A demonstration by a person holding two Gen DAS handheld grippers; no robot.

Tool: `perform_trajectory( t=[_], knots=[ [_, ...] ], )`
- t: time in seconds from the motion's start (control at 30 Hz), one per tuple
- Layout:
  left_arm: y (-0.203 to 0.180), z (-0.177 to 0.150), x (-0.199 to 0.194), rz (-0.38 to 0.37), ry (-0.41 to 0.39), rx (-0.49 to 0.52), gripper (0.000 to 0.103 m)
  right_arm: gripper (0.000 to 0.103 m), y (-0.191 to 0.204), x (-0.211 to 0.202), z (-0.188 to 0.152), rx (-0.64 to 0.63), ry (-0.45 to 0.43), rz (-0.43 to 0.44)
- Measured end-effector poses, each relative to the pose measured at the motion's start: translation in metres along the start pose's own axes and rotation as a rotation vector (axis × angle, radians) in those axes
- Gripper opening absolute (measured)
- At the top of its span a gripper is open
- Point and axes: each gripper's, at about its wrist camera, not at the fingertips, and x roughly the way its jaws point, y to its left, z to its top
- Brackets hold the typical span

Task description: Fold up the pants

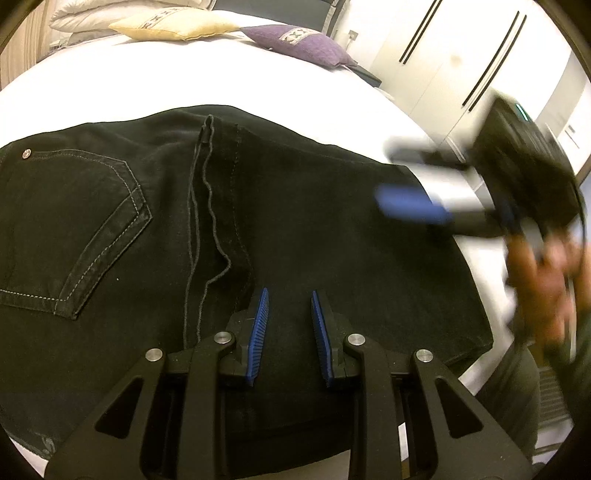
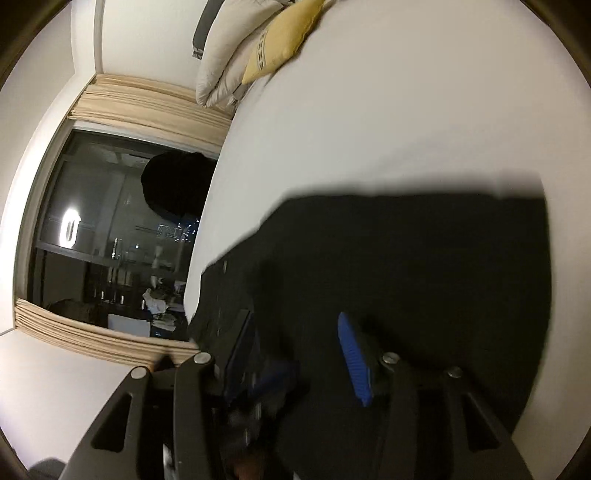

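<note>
Black jeans (image 1: 258,221) lie folded on the white bed (image 1: 184,81), back pocket at left, a seam running down the middle. My left gripper (image 1: 289,295) is open and empty just above the cloth near its front edge. My right gripper (image 1: 391,173) shows blurred at the right of the left wrist view, fingers apart, over the jeans' right edge. In the right wrist view the jeans (image 2: 406,258) fill the lower right, and my right gripper (image 2: 295,325) is open over them; its left finger is blurred.
A yellow pillow (image 1: 173,26) and a purple pillow (image 1: 299,42) lie at the head of the bed. White wardrobe doors (image 1: 461,55) stand at the right. A dark window (image 2: 110,240) with beige curtains is beside the bed.
</note>
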Motion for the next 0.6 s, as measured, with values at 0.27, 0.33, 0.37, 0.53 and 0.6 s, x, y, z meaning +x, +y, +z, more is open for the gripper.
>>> perform_trajectory(
  t=[0.27, 0.33, 0.37, 0.53, 0.6],
  knots=[
    [0.007, 0.007, -0.048, 0.005, -0.088, -0.061, 0.024, 0.029, -0.032, -0.045, -0.064, 0.064, -0.188, -0.03],
    [0.02, 0.006, -0.077, -0.001, -0.154, -0.098, 0.028, 0.059, -0.022, -0.058, -0.067, 0.046, -0.261, 0.034],
    [0.036, 0.004, -0.097, -0.002, -0.19, -0.146, 0.047, 0.062, -0.015, -0.062, -0.069, 0.036, -0.293, 0.061],
    [0.136, -0.028, -0.178, 0.044, -0.379, -0.438, 0.083, 0.062, -0.006, -0.055, -0.074, 0.04, -0.315, 0.121],
    [0.177, -0.042, -0.196, 0.069, -0.417, -0.547, 0.083, 0.062, -0.007, -0.047, -0.075, 0.058, -0.314, 0.125]
  ],
)
